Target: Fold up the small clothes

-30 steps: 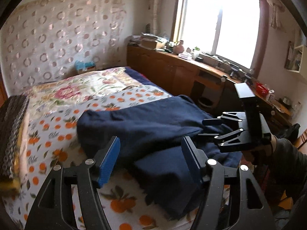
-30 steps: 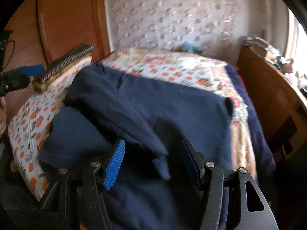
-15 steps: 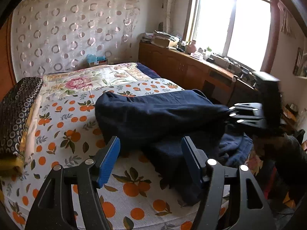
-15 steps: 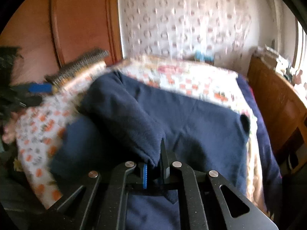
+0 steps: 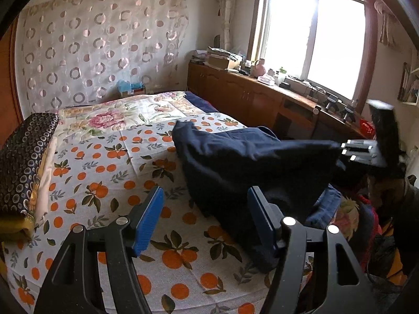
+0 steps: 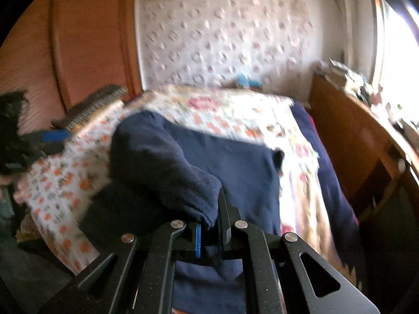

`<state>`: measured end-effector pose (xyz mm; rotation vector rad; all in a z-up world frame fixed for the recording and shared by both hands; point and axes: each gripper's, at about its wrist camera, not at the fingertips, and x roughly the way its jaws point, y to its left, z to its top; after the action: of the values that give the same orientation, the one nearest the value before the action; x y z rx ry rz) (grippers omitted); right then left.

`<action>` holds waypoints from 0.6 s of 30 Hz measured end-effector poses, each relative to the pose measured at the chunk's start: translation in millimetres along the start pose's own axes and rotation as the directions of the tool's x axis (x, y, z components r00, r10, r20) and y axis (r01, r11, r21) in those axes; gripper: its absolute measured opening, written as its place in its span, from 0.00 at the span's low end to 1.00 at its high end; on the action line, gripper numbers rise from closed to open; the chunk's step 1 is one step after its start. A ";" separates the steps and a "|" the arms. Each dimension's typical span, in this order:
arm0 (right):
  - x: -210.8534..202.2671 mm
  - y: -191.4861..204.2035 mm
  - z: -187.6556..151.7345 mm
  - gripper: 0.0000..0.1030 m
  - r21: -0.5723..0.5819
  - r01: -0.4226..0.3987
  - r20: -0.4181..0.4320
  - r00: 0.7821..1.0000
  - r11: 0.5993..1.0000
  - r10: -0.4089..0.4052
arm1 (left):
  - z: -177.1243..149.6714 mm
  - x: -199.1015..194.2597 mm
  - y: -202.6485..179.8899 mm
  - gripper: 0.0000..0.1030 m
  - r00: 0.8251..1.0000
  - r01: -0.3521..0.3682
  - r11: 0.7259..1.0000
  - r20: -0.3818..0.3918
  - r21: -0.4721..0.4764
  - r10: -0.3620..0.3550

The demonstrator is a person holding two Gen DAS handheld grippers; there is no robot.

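1. Up close in the right wrist view, we see the right gripper point(image 6: 210, 231) clamped tight on a thick fold of the navy garment point(image 6: 235, 167), cloth bunched between the blue pad and the black finger.
2. In the left wrist view, our left gripper point(image 5: 207, 216) stands wide apart with nothing pinched; its right finger sits in front of the garment's near edge, and we can't tell whether it touches.
3. Just beyond, the navy garment point(image 5: 251, 162) lies across the right half of the orange-print bedspread point(image 5: 104, 172), one end lifted off the bed and stretched taut to the right gripper point(image 5: 343, 151) at the right edge.
4. On the left edge of the bed we spot a dark folded blanket with ring pattern point(image 5: 23, 162).
5. Further back there's a floral quilt point(image 5: 125, 115), then a small blue item point(image 5: 129, 87) at the wall.
6. At the far end, a circle-pattern curtain point(image 5: 99, 47), a wooden sideboard point(image 5: 251, 96) cluttered on top, and a bright window point(image 5: 314, 39).
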<state>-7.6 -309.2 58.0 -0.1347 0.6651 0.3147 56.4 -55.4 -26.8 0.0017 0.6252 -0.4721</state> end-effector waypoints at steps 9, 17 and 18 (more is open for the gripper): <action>30.3 1.9 -18.1 0.16 0.014 0.032 -0.104 0.994 0.999 -0.030 | 1.2 1.1 -3.3 0.65 1.000 0.000 1.000 -0.003 0.008 0.000; 2.4 -1.9 -5.6 0.53 -0.030 0.032 -0.032 0.999 0.999 -0.033 | -0.2 -0.9 -0.9 0.65 1.000 -0.007 1.000 0.000 0.005 0.007; -1.5 0.5 -4.8 0.53 -0.035 0.029 -0.015 0.999 0.999 -0.029 | -0.5 -1.2 -0.1 0.65 1.000 -0.008 1.000 0.002 0.004 0.008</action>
<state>-11.7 -310.1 55.2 -0.1798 0.6730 0.2977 55.2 -54.8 -26.5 0.0075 0.6226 -0.4652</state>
